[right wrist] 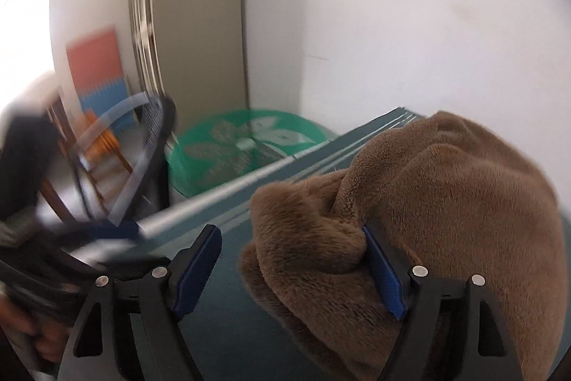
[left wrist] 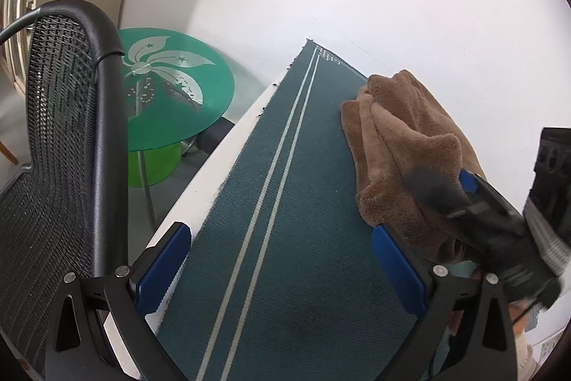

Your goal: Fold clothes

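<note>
A brown fleece garment (right wrist: 428, 202) is lying bunched in soft rounded folds on a dark green mat (left wrist: 285, 220). The right gripper (right wrist: 292, 263) is standing wide apart, its right-hand finger (right wrist: 383, 274) touching the fleece, which bulges between the pads unclamped. The left gripper (left wrist: 282, 270) is spread open over bare mat, the garment lying ahead to its right.

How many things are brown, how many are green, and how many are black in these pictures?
Brown: 1, the fluffy brown garment
Green: 2, the dark green mat and the round green table
Black: 1, the mesh chair
Total: 4
</note>
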A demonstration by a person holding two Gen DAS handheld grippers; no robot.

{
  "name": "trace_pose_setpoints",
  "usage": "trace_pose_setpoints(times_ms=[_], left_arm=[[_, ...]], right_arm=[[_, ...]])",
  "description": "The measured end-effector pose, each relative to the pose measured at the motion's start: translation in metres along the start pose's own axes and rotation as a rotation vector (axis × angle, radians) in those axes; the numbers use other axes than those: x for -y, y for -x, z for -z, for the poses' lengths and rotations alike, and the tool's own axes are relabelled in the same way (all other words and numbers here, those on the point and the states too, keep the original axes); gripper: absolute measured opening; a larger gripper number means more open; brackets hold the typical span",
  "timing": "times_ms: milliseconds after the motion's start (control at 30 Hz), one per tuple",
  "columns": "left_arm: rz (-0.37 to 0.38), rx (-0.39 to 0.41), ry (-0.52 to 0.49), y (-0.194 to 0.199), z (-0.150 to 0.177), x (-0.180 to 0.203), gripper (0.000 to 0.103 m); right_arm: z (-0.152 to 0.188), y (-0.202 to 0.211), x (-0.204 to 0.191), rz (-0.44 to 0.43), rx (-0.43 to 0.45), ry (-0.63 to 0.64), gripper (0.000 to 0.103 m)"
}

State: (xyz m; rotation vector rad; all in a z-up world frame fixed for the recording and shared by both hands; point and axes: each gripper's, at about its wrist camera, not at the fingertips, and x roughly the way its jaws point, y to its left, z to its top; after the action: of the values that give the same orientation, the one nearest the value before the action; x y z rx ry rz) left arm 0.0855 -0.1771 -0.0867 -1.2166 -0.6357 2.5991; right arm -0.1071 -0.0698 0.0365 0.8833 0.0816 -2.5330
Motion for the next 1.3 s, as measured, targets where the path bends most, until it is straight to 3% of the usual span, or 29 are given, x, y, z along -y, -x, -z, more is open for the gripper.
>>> trace_pose_setpoints(times_ms=[33, 100, 233, 333, 533, 667, 800, 933, 1033, 1167, 1300], left_arm=[[-0.003, 0.001, 0.000, 0.001, 0.001, 0.001, 0.102], [-0.009, 0.001, -0.001, 0.002, 0.002, 0.001, 0.102], [-0.016, 0.002, 0.003, 0.004, 0.006, 0.002, 0.102], [-0.019, 0.008, 0.008, 0.007, 0.008, 0.003, 0.102], [-0.016, 0.033, 0.000, 0.018, 0.009, 0.009, 0.102], [-0.014, 0.061, -0.011, 0.029, 0.007, 0.016, 0.102], [-0.021, 0.079, -0.024, 0.035, 0.002, 0.023, 0.102], [-0.016, 0.091, -0.056, 0.038, -0.006, 0.036, 0.102], [0.001, 0.107, -0.099, 0.037, -0.014, 0.054, 0.102], [0.046, 0.123, -0.159, 0.032, -0.021, 0.086, 0.102], [0.061, 0.143, -0.231, 0.014, -0.036, 0.119, 0.102]], right_arm=[[0.015, 0.009, 0.005, -0.049, 0.021, -0.053, 0.081], [0.007, 0.020, 0.026, -0.110, 0.070, -0.155, 0.081], [0.007, 0.051, 0.055, -0.101, 0.135, -0.276, 0.081], [0.013, 0.033, 0.058, -0.034, 0.100, -0.266, 0.081], [0.025, 0.005, 0.028, 0.114, -0.017, -0.046, 0.082], [0.040, -0.021, 0.001, 0.183, -0.080, 0.127, 0.102], [0.048, -0.028, -0.005, 0.208, -0.104, 0.189, 0.103], [0.048, -0.005, 0.013, 0.102, -0.037, 0.079, 0.103], [0.050, 0.039, 0.033, 0.077, 0.063, -0.026, 0.102], [0.067, 0.087, 0.071, 0.194, 0.166, -0.188, 0.102], [0.083, 0.100, 0.105, 0.360, 0.158, -0.291, 0.102]])
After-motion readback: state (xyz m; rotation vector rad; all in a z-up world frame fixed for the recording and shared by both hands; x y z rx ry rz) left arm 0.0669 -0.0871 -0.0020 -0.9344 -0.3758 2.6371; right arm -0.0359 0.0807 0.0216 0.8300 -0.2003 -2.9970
